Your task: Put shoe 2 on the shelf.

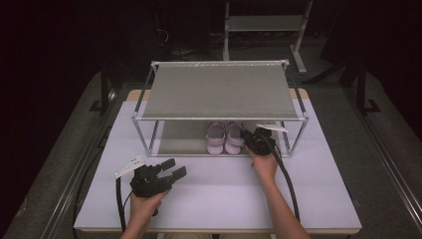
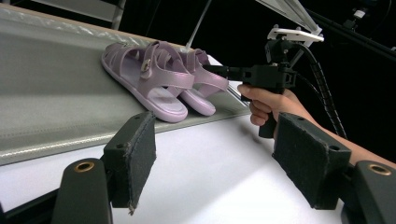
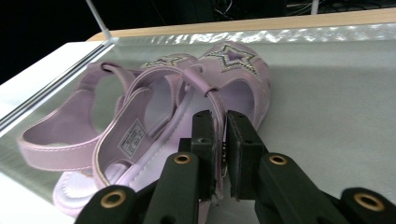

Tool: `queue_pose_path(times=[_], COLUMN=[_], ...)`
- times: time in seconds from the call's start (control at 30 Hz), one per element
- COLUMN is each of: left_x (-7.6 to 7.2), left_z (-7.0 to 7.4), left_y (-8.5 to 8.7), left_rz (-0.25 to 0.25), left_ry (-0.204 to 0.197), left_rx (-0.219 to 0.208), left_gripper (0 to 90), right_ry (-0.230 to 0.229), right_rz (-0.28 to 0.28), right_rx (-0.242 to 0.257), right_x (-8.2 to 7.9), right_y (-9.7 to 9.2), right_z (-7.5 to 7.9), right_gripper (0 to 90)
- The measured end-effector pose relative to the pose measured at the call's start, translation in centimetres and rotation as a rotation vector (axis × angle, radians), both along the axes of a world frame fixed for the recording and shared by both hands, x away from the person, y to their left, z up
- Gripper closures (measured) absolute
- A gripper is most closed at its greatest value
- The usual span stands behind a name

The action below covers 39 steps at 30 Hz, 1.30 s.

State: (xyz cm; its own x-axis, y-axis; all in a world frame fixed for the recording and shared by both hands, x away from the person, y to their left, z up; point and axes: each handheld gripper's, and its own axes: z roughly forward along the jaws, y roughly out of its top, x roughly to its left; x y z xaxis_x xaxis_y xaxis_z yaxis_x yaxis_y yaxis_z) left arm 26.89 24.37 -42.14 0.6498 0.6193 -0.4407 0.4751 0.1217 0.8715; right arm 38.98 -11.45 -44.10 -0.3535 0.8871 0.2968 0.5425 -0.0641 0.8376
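Gripping the heel strap (image 3: 215,105) of the right-hand lilac sandal (image 3: 205,88), the right gripper (image 3: 218,140) has its two black jaws clenched on the strap, which runs up between the pads. In the high view the right gripper (image 1: 249,137) reaches under the top tier of the shoe rack (image 1: 221,89), with the person's right hand (image 1: 263,162) behind it at the rack's front edge.

The pair of lilac sandals (image 1: 225,138) stands side by side on the grey lower shelf (image 1: 174,137) of the rack, toes pointing toward the back, near the shelf's front edge and right of its middle. The second sandal (image 3: 70,135) lies touching the held one. Star-shaped trim marks both toe straps.

The left gripper (image 1: 171,169) rests apart from the rack, over the white table (image 1: 224,194), held in the left hand (image 1: 144,204). Its jaws are spread wide with nothing between the pads (image 2: 135,154); it faces the sandals (image 2: 159,77) and the right gripper (image 2: 219,71).
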Motion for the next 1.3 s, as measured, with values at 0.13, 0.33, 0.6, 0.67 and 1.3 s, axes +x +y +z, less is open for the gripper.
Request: queue_pose_path(times=[0.13, 0.33, 0.6, 0.67, 1.3], left_x=[0.0, 0.0, 0.1, 0.1, -0.2], left_z=[0.0, -0.1, -0.1, -0.2, -0.2], left_y=[-0.1, -0.2, -0.4, -0.4, -0.8], left_rz=[-0.002, -0.004, -0.012, -0.015, -0.026], left_ry=[0.001, 0.003, 0.007, 0.007, 0.007], left_rx=[0.000, -0.002, 0.000, 0.000, 0.003], left_gripper=[29.5, 29.5, 29.5, 29.5, 29.6], right_ry=[-0.014, -0.008, -0.005, 0.000, -0.001], right_rz=[-0.017, -0.012, -0.016, -0.011, 0.005], right_rx=[-0.027, -0.023, 0.009, 0.052, 0.124], right_x=[0.0, 0.1, 0.1, 0.1, -0.9], right_y=[0.1, 0.2, 0.1, 0.0, -0.6], right_z=[0.0, 0.0, -0.1, 0.0, 0.4], right_gripper=[81.5, 81.4, 78.1, 75.2, 60.5])
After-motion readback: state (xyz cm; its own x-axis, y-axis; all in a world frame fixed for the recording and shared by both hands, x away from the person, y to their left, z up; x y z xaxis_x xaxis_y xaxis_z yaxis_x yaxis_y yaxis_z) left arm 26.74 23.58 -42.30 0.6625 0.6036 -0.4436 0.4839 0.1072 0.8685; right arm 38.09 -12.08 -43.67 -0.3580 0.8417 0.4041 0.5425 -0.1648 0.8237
